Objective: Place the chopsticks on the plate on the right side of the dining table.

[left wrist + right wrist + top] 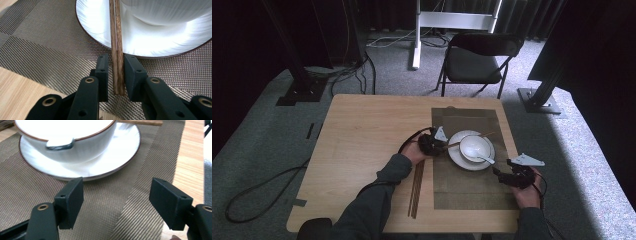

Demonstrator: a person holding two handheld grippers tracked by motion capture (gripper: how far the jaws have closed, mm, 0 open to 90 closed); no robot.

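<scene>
Two chopsticks point(116, 47) lie loosely between the left hand-held gripper point(117, 75)'s slackened jaws, tips over the plate point(95, 27)

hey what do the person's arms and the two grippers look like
Dark grey long sleeves cover both forearms. The left gripper and right gripper are black, each topped by a grey three-cornered plate. Their blocky black fingers hang on linkages with brass-coloured rivets. A black cable trails off.

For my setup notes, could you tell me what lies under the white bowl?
The bowl sits on a white plate, which rests on a woven placemat; the plate's centre is covered.
</scene>
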